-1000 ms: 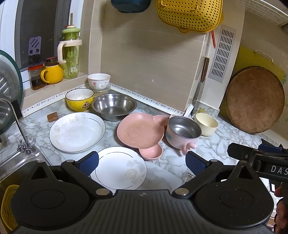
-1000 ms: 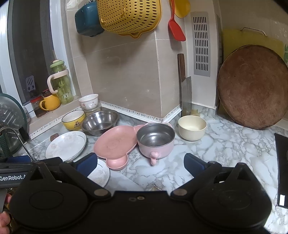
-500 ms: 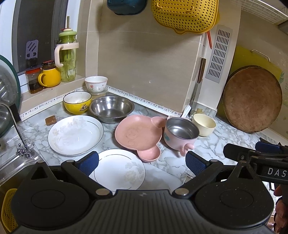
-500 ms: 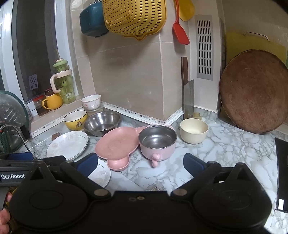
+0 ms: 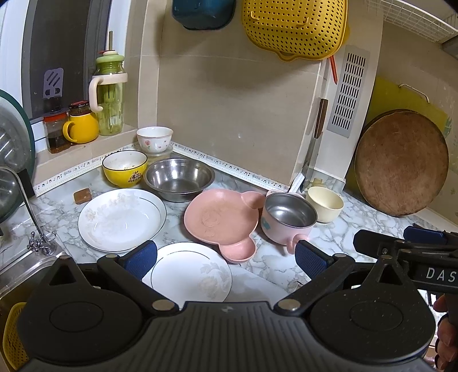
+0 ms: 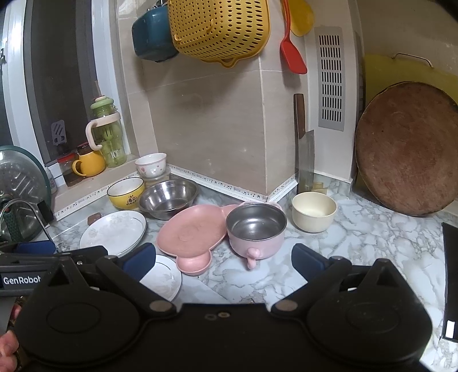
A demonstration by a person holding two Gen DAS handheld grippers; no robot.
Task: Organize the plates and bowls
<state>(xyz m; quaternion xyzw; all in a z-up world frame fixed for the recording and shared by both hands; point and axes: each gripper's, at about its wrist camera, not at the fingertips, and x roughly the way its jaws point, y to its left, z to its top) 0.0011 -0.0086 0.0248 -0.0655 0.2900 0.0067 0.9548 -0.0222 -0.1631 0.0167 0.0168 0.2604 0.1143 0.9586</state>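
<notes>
Approach step — both grippers, left gripper (image 5: 226, 254) and right gripper (image 6: 223, 256), jaws apart, empty; next — grasp near white plate (image 5: 191, 276).

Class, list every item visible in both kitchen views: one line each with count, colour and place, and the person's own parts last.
White plates: 2, counter left.
Pink plate: 1, centre.
Pink pot: 1, steel-lined, beside pink plate.
Steel bowl: 1, behind plates.
Yellow bowl: 1, back left.
White bowl: 1, floral, corner.
Cream bowl: 1, right of pot.
Round board: 1, brown, leaning right.
Colander: 1, yellow, hanging.
Cleaver: 1, against wall.
Yellow mug: 1, sill.
Green bottle: 1, sill.
Left hand-held gripper: open.
Right hand-held gripper: open.
</notes>
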